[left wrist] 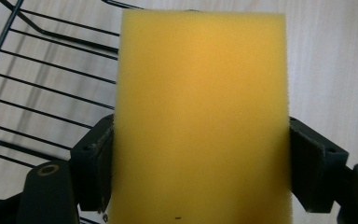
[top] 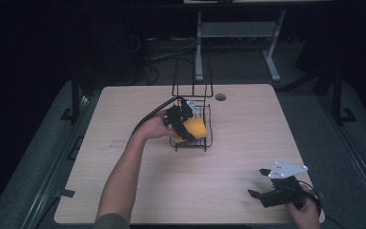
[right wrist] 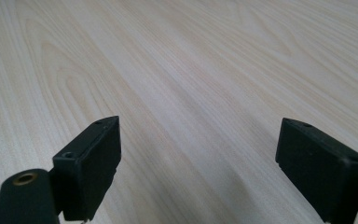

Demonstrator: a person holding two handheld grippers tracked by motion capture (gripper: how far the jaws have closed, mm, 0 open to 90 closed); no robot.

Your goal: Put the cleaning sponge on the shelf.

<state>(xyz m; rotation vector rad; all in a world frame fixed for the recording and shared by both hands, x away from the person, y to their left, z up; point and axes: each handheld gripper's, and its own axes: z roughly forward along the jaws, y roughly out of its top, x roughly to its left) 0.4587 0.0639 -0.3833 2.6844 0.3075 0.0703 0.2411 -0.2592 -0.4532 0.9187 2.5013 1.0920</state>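
high view is showing the left gripper [top: 187,125] pinching a yellow rectangular foam sponge [top: 194,129] inside the black wire basket [top: 208,125]; right gripper [top: 258,183] is resting spread apart.

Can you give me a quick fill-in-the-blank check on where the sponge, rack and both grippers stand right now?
1. The left gripper is shut on a yellow ____.
2. The sponge is held over the black wire ____.
3. The right gripper has its jaws ____, with nothing between them.
4. The rack stands on a wooden ____.

Missing words: sponge; rack; open; table
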